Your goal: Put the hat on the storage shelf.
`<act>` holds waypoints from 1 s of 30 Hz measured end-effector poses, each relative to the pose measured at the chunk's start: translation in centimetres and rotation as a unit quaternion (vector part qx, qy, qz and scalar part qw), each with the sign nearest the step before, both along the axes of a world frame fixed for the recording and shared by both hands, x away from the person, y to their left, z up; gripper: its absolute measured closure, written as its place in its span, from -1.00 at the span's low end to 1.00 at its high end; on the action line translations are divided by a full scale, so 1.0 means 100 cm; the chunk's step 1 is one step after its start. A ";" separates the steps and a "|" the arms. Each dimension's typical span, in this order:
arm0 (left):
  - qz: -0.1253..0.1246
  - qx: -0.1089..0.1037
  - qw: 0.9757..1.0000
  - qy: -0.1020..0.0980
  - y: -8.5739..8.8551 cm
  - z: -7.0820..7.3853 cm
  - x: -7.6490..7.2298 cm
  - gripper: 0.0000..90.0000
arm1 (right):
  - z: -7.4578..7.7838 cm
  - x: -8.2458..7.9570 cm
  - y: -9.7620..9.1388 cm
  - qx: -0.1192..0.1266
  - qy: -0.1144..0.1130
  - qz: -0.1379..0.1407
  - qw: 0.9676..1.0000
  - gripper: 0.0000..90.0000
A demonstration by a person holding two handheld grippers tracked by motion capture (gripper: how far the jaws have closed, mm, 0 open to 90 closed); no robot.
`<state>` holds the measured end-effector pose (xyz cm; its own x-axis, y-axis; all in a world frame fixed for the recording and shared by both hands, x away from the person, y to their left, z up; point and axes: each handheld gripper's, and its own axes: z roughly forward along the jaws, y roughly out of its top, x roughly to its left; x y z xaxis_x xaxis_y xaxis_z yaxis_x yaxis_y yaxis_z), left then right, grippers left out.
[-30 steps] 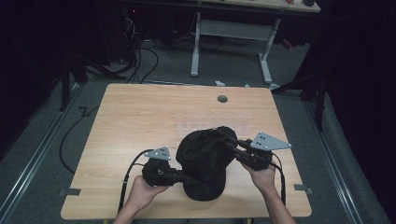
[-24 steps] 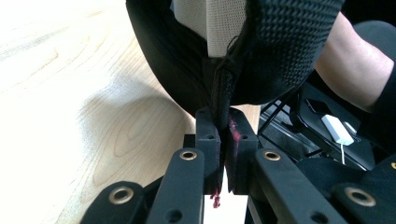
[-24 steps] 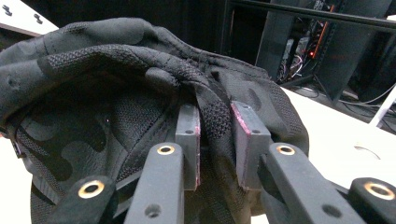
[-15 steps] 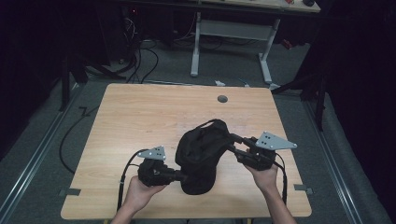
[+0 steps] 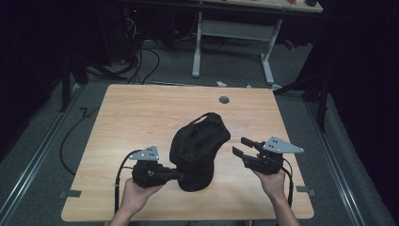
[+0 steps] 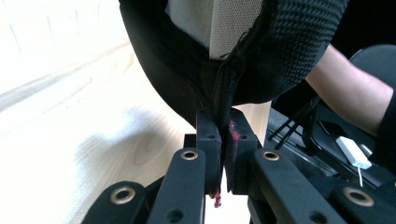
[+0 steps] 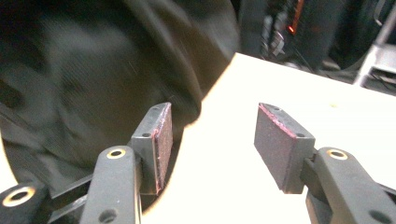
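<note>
black bag (image 5: pixel 197 150) – clamped by left hand-held gripper (image 5: pixel 176 174) | right hand-held gripper (image 5: pixel 240 147) – jaws just opening, empty, beside bag

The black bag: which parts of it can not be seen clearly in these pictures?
- Black bag: underside hidden against the table, high view.
- Upper part cut off by the top edge, left gripper view.
- Surface blurred and dark, right gripper view.
- Contents hidden by the fabric.

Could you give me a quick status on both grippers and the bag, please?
Left gripper shut on the bag's edge. Right gripper open, jaws just been opening, nothing between them, beside the bag. Bag stands on the table. Nothing in the way.
</note>
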<state>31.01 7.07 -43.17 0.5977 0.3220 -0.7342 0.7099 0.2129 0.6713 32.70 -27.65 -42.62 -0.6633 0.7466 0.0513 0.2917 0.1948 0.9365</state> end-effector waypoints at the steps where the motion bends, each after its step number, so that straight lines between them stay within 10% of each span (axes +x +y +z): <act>1: 0.003 -0.002 1.000 -0.003 0.001 0.002 0.000 0.91 | -0.003 0.000 -0.001 -0.006 0.005 -0.008 1.000 0.04; 10: 0.033 -0.011 0.999 -0.021 0.007 0.010 0.002 0.91 | -0.043 0.005 -0.016 -0.051 0.068 -0.088 0.992 0.02; 17: 0.059 -0.019 0.998 -0.029 0.012 0.012 0.005 0.91 | -0.078 0.011 -0.025 -0.089 0.121 -0.137 0.979 -0.03; 30: 0.095 -0.020 0.994 -0.045 0.018 0.017 0.012 0.91 | -0.104 0.014 -0.027 -0.135 0.149 -0.174 0.964 -0.08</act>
<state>32.21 8.92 -41.47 0.5930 0.4064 -0.6951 0.5918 0.3655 0.7185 34.11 -30.34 -53.03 -0.3567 0.9339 -0.0260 0.6308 0.2613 0.7306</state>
